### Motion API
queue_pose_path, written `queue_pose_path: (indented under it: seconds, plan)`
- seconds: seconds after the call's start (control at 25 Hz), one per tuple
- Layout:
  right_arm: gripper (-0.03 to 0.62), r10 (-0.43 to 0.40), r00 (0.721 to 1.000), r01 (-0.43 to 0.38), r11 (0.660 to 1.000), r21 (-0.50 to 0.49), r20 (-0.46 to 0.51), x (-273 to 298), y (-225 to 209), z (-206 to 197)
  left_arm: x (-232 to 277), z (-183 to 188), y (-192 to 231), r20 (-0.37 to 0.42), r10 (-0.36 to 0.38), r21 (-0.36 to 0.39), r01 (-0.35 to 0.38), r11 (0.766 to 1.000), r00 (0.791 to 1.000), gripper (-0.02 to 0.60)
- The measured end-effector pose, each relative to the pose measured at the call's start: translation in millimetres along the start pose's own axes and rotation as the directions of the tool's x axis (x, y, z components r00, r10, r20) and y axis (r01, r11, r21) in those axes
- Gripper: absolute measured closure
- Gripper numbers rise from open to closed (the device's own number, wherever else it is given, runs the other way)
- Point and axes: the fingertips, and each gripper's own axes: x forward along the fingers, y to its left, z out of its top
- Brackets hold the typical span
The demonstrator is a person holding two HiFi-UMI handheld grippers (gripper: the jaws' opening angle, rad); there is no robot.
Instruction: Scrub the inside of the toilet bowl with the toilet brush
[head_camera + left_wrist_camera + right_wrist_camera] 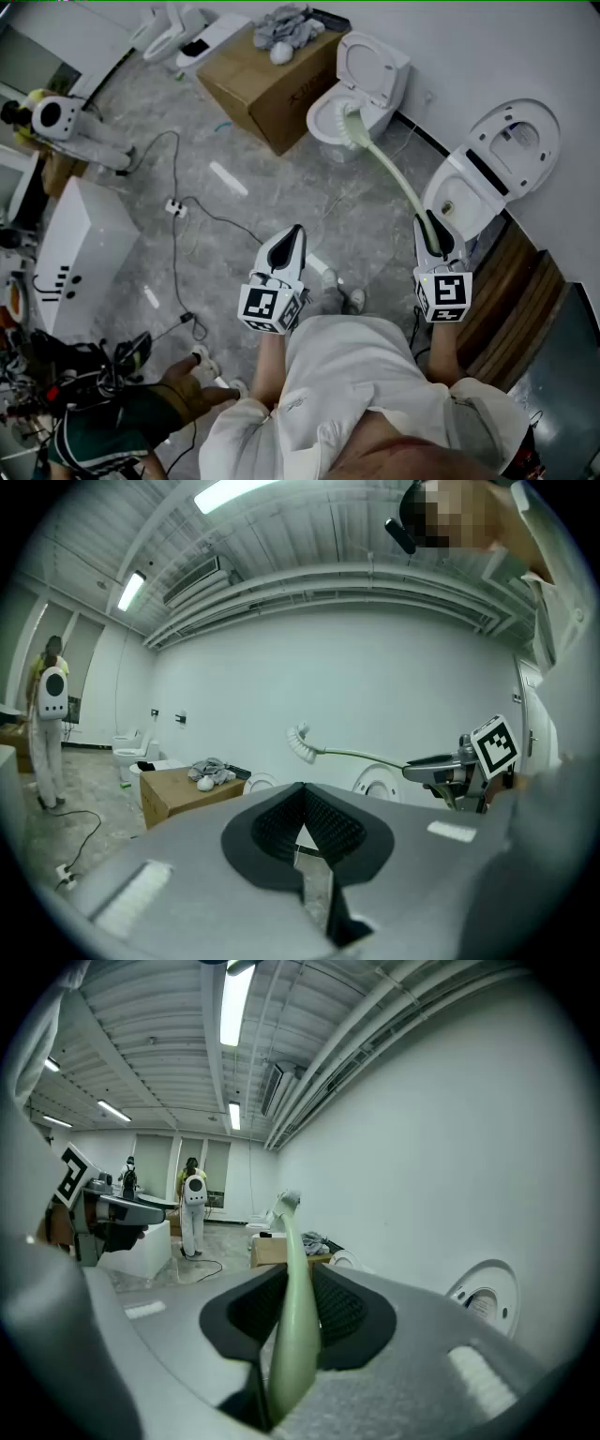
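My right gripper is shut on the pale green handle of the toilet brush; the handle runs up between its jaws. The white bristle head hangs in the air over the rim of the far toilet's bowl, whose lid stands up. The brush head also shows raised in the left gripper view, and its tip in the right gripper view. My left gripper is shut on nothing and held over the floor, left of the brush.
A second toilet with its lid up stands close on the right, beside wooden boards. A cardboard box with grey rags sits left of the far toilet. Cables trail over the floor. A white cabinet and a person are at the left.
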Motion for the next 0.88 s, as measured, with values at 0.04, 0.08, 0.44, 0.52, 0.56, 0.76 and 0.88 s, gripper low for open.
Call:
queue_pose_path:
  seconds: [0.04,0.08,0.44,0.52,0.56,0.76,0.88]
  plan:
    - [0.507,0.004,1.000,-0.004,1.000,0.004,0.002,0,1,0,-1,1,0,-0.003,0.004,0.006,-0.004,1.000,1.000,0.566]
    - [0.507,0.007,1.000,-0.007,1.000,0.006,0.004,1,2,0,-1,1,1,-0.006,0.008,0.012,-0.007,1.000,1.000,0.566]
    - [0.507,0.041,0.999,-0.041,0.998,0.040,0.016,22,9,5,21,4,6,-0.009,0.034,0.068,-0.033,0.997,0.999,0.565]
    - [0.507,0.044,0.999,-0.044,0.998,0.042,0.011,32,10,8,29,6,11,-0.011,0.037,0.088,-0.036,0.995,0.999,0.565]
    - [0.507,0.045,0.999,-0.046,0.998,0.044,0.007,38,10,8,33,7,13,-0.012,0.037,0.095,-0.036,0.995,0.999,0.565]
    - [0.507,0.043,0.999,-0.042,0.998,0.050,-0.009,67,3,11,61,10,29,-0.016,0.026,0.113,-0.024,0.993,1.000,0.565]
    - [0.507,0.035,0.999,-0.034,0.998,0.054,-0.011,90,2,16,81,13,46,-0.008,0.019,0.127,-0.018,0.992,1.000,0.565]
